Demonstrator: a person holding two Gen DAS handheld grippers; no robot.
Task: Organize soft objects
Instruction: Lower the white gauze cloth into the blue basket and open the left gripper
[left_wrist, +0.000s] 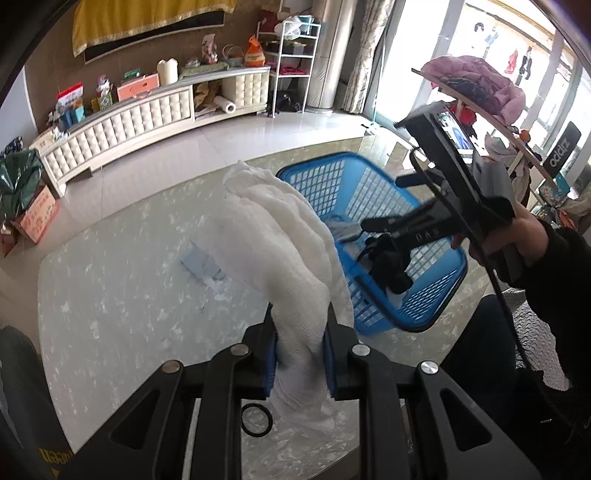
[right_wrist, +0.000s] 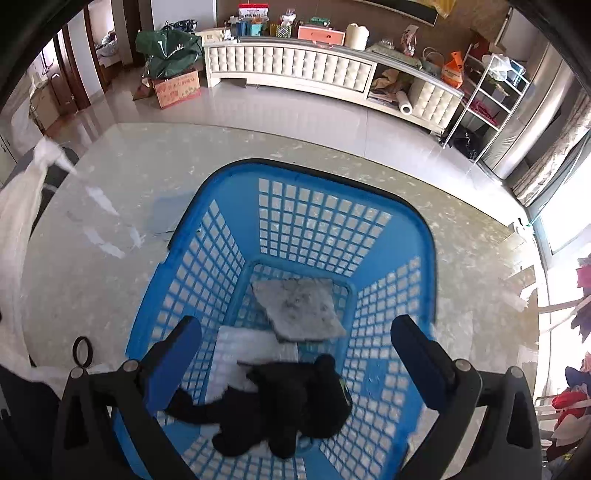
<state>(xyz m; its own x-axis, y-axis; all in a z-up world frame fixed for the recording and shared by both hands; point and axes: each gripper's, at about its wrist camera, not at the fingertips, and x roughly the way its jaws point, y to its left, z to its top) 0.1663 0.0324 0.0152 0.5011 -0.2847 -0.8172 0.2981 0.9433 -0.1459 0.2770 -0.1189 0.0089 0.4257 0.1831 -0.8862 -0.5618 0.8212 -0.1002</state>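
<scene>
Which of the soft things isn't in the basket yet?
The white cloth: the left gripper holds it above the table, while the black toy and grey pad lie in the blue basket.

A cream tufted cabinet (right_wrist: 288, 66) lines the brown wall above glossy pale floor tiles (right_wrist: 258, 107); bright windows (left_wrist: 491, 44).

left gripper (left_wrist: 301, 354): clamped, tilted down | right gripper (right_wrist: 295, 354): jaws spread wide, tilted down
</scene>
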